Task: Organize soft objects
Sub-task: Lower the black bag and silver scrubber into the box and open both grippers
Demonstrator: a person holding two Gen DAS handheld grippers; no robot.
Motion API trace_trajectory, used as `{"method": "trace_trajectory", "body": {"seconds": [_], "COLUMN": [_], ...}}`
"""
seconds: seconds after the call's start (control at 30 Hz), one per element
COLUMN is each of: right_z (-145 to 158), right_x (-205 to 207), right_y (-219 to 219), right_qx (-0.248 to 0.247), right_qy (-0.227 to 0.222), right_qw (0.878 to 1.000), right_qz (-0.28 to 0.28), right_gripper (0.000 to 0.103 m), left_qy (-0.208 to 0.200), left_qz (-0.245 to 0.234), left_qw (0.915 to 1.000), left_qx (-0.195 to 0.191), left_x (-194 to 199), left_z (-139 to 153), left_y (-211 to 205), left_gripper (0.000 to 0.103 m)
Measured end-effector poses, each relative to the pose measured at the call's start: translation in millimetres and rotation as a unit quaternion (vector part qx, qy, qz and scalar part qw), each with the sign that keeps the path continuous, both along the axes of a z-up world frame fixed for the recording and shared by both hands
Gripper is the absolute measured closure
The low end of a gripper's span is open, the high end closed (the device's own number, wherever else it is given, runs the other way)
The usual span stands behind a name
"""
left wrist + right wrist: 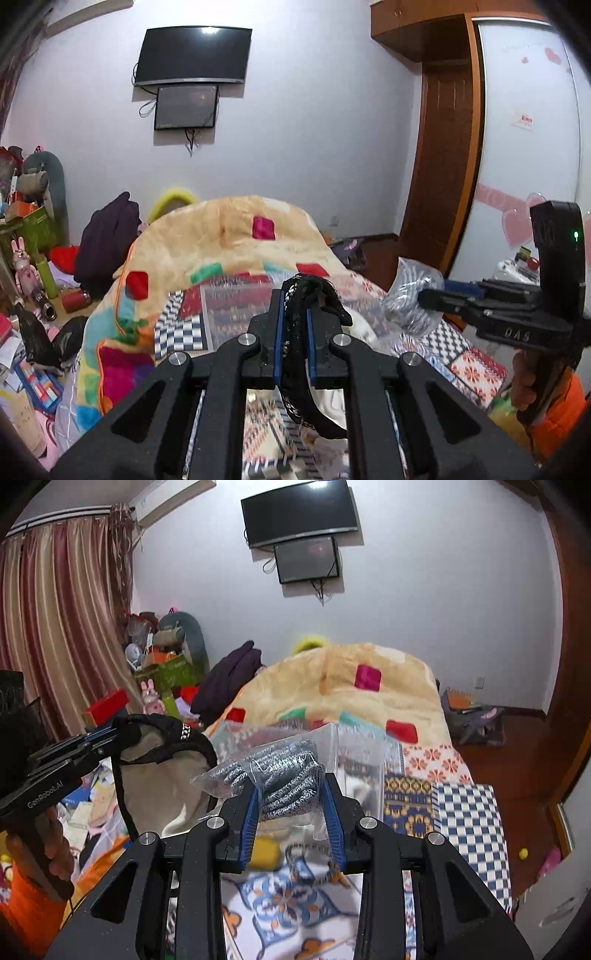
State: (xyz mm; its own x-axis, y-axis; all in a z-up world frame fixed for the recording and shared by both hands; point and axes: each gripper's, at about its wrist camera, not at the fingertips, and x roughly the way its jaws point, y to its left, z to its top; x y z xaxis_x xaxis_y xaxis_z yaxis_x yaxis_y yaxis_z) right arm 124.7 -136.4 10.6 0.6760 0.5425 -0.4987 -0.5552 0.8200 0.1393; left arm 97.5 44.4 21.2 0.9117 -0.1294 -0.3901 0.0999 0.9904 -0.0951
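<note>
Bedroom with a patterned bed (pixel 461 805) and a heaped yellow blanket (pixel 229 236): above it, the left hand-held gripper (pixel 295 314) pinches the black rim of a beige bag (pixel 162 775), holding it open. Just beside it, the right hand-held gripper (pixel 291 805) clamps a clear packet of grey knitted fabric (pixel 280 775). This looks like the bagging step; next, the packet likely needs lowering into the bag's mouth, whose contents are hidden.

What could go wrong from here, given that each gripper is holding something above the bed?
1. The right gripper pinches the clear bag of grey knit fabric through slippery plastic, so it may slide out.
2. The left gripper holds only the black rim of the beige bag, whose opening sags and could narrow.
3. The heaped blanket nearby could snag either load.
</note>
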Motion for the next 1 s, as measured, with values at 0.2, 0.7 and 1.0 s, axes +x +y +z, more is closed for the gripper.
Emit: {"method": "trace_trajectory", "body": {"seconds": [0.2, 0.7, 1.0], "right_z": [3, -36, -64], "right_x": [19, 61, 69], "right_y": [13, 48, 60], "right_qx": [0.021, -0.019, -0.062], "right_qy": [0.004, 0.054, 0.078], "right_qw": [1.0, 0.998, 0.995], "right_qz": [-0.008, -0.021, -0.017], "right_gripper": [0.073, 0.073, 0.073], "left_qy": [-0.014, 0.039, 0.09], "left_qz": [0.028, 0.09, 0.093], "left_qw": [0.9995, 0.9952, 0.9911], "left_qx": [0.003, 0.004, 0.03], "left_x": [26, 95, 107], "left_z": [9, -42, -78], "left_y": [3, 23, 22], "left_gripper": [0.094, 0.094, 0.093]}}
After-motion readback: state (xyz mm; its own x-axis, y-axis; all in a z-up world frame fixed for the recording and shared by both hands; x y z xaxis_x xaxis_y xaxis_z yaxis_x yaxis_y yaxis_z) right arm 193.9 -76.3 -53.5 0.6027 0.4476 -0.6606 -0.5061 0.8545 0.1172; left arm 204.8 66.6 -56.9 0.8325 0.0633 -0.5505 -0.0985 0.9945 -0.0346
